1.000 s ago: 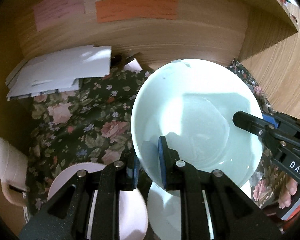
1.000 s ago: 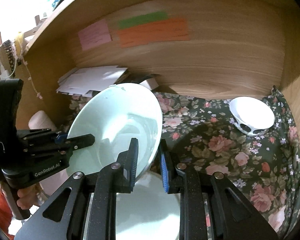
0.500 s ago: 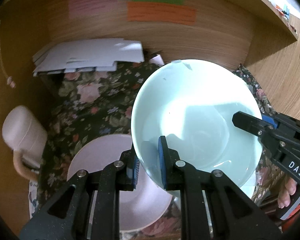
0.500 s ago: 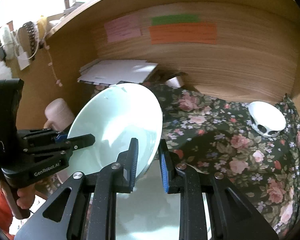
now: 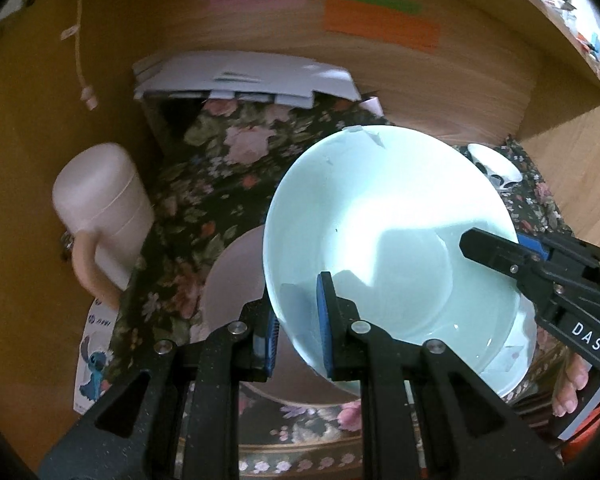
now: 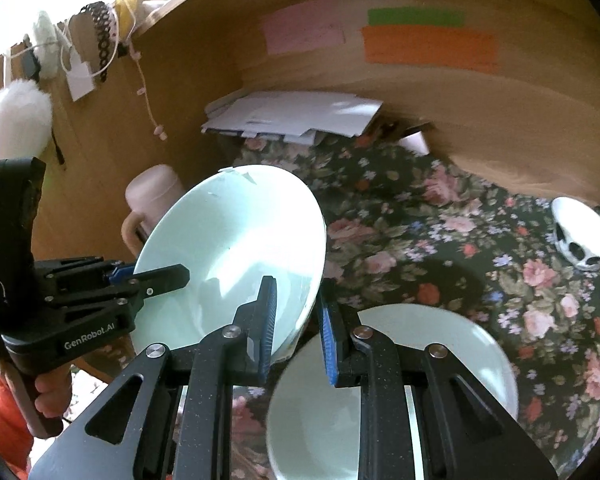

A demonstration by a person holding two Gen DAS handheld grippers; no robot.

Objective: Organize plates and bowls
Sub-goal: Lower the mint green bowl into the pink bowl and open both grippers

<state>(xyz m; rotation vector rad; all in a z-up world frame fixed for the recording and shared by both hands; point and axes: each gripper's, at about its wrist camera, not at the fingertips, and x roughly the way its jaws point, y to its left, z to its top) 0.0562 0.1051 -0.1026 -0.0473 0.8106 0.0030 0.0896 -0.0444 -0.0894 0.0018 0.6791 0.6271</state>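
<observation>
Clamping bowl [image 5: 384, 236] rim, both tools

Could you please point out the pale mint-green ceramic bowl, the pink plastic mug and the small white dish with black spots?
pale mint-green ceramic bowl [image 5: 380, 232], left wrist view, inner wall.
pink plastic mug [image 5: 100, 204], left wrist view, side of the body.
small white dish with black spots [image 6: 584, 236], right wrist view, outer side.

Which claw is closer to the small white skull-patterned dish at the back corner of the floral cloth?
Right. The right claw grips the pale green bowl's rim on the side facing the skull-patterned dish; the left claw grips the bowl's opposite rim, farther away.
</observation>
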